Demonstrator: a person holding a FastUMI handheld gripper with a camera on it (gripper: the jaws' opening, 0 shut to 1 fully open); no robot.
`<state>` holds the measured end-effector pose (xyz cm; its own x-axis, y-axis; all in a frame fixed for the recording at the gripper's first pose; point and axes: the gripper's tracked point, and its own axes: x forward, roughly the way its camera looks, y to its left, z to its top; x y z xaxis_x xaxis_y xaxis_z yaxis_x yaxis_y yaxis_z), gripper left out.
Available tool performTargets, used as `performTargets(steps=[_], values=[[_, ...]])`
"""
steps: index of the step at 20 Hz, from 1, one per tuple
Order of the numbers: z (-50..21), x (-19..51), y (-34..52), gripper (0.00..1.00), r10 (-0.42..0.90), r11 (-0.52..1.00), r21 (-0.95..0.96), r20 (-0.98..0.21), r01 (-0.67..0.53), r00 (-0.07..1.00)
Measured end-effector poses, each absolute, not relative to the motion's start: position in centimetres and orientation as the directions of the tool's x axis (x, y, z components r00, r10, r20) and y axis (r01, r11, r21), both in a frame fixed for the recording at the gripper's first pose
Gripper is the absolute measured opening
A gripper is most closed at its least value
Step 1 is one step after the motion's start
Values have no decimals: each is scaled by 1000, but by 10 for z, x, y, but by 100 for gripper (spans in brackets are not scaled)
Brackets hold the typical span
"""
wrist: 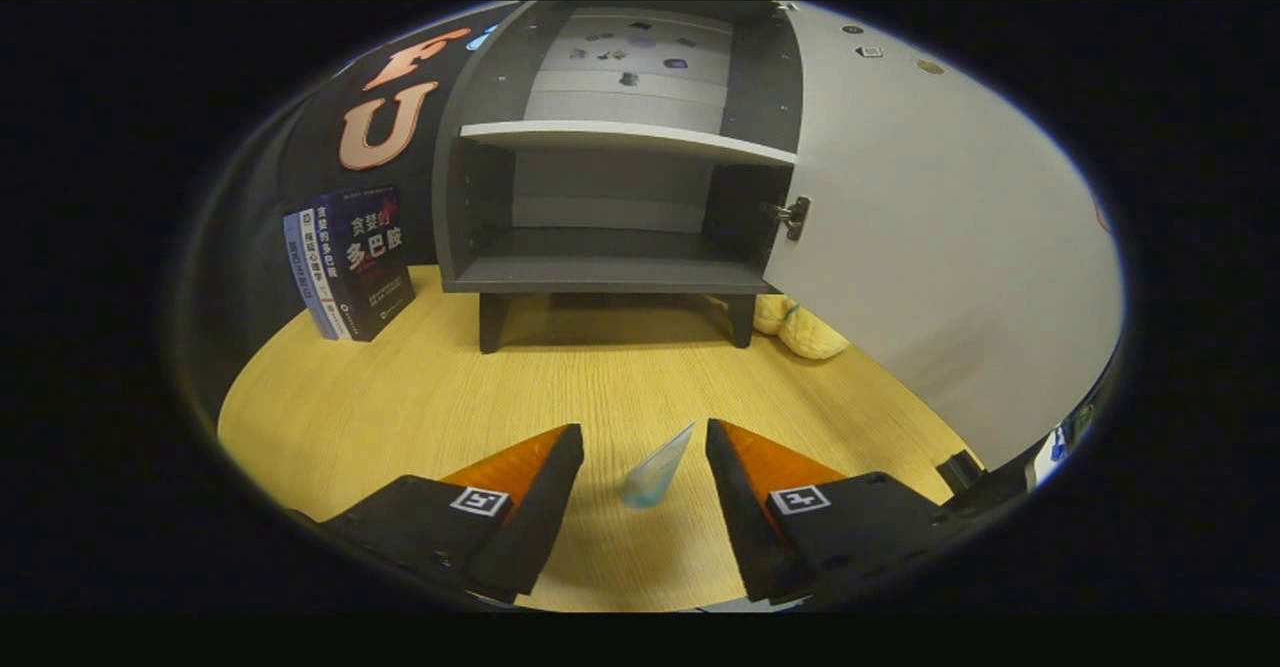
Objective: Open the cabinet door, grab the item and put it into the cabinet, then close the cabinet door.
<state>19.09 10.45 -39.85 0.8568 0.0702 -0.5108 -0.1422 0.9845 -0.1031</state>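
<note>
— Gripper status?
— The gripper (645, 437) is hovering low over the wooden table (400, 407), fingers spread wide and pressing on nothing. A pale-blue translucent wedge (655, 474) is lying between them, touching neither.
— Cabinet?
— The grey cabinet (610, 272) is standing beyond the fingers, its door (950, 237) swung open to the right.

A staged booth set up like a home corner was seen. A small cabinet (610, 197) with its door (930, 237) swung open was stood on a wooden table (420, 397), books (355, 262) were propped at its left, and black cloth (310, 137) was hung behind.

The gripper (645, 462) was held with fingers apart.
</note>
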Motion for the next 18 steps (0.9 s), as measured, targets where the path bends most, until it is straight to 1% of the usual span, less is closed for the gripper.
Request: performTargets(steps=[5,6,7,8,9,10,13,15,18], values=[[-418,193,102,79,57,985,-102,-555,-136,830],[-421,195,100,74,54,986,-100,-562,-133,825],[-422,196,99,63,50,987,-96,-567,-126,822],[-424,197,96,57,44,988,-94,-569,-118,821],[-422,196,96,45,46,990,-85,-572,-115,819],[-424,198,95,40,36,991,-83,-572,-102,820],[-420,198,96,16,41,995,-47,-581,-84,813],[-410,194,100,16,58,995,-35,-585,-97,809],[-377,197,107,16,77,990,-54,-556,-128,827]])
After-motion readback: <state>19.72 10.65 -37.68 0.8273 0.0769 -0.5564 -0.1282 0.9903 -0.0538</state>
